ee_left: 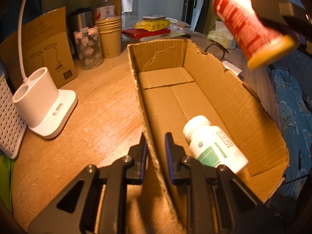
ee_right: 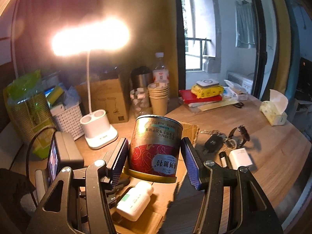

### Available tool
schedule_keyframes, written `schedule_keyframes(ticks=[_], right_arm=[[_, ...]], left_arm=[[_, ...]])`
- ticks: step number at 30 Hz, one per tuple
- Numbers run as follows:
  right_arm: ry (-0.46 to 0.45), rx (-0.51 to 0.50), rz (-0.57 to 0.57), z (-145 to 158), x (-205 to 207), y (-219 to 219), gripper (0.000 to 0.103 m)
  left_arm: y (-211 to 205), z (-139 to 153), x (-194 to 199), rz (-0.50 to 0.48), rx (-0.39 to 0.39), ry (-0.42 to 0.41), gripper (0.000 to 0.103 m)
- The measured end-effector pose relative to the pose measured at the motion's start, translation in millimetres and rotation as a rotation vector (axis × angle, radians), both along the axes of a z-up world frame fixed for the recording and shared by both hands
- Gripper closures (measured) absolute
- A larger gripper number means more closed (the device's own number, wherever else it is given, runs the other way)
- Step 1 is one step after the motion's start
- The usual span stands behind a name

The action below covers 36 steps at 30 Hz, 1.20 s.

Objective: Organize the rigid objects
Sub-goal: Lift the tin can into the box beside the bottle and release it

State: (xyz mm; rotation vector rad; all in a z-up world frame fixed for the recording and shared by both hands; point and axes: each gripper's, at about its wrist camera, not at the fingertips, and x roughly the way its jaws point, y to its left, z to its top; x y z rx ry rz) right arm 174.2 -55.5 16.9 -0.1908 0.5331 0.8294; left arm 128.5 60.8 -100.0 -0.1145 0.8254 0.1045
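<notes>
An open cardboard box (ee_left: 224, 89) lies on the wooden desk, and a white pill bottle (ee_left: 212, 146) lies on its side on the box floor. My left gripper (ee_left: 156, 148) is shut on the box's near left wall, one finger on each side of it. My right gripper (ee_right: 154, 152) is shut on a red and gold tin can (ee_right: 156, 148), held upside down in the air. In the left wrist view that can (ee_left: 251, 23) hangs tilted above the box's right wall. Below it the right wrist view shows the pill bottle (ee_right: 134, 202) in the box.
A lit white desk lamp (ee_left: 44, 101) with a pen-holder base stands left of the box, beside a white basket (ee_left: 9, 120). Paper cups (ee_left: 111, 37), a glass jar (ee_left: 88, 46) and a lamp carton line the back. Keys, a watch and a white charger (ee_right: 240, 159) lie right of the box.
</notes>
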Motion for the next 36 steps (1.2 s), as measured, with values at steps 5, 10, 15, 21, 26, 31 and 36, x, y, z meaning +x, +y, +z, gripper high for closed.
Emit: schedule_keyframes(ticks=[5, 10, 15, 21, 26, 31, 36], right_arm=[[0.022, -0.024, 0.031, -16.4, -3.6, 8.3, 0.044], [0.036, -0.077, 0.019, -33.2, -2.2, 14.2, 0.044], [0.068, -0.104, 0.004, -45.1, -5.4, 8.6, 0.044], [0.113, -0.125, 0.005, -60.9, -12.1, 2.2, 0.045], [0.11, -0.141, 0.003, -64.9, -11.1, 5.1, 0.046], [0.102, -0.154, -0.006, -66.2, -11.0, 8.7, 0.046], [0.113, -0.139, -0.016, -64.4, -9.9, 6.4, 0.046]], left_arm=[[-1.2, 0.1, -0.8, 0.001, 0.0, 0.0, 0.084], [-1.5, 0.2, -0.9, 0.001, 0.001, 0.0, 0.084], [-1.3, 0.3, -1.3, 0.001, 0.003, 0.0, 0.084], [-2.1, 1.0, -1.6, 0.001, 0.006, -0.002, 0.084], [-2.6, 1.2, -1.7, -0.001, 0.008, -0.002, 0.084], [-3.0, 1.6, -2.4, -0.002, 0.012, -0.005, 0.084], [-2.4, 1.6, -2.3, -0.003, 0.012, -0.005, 0.084]])
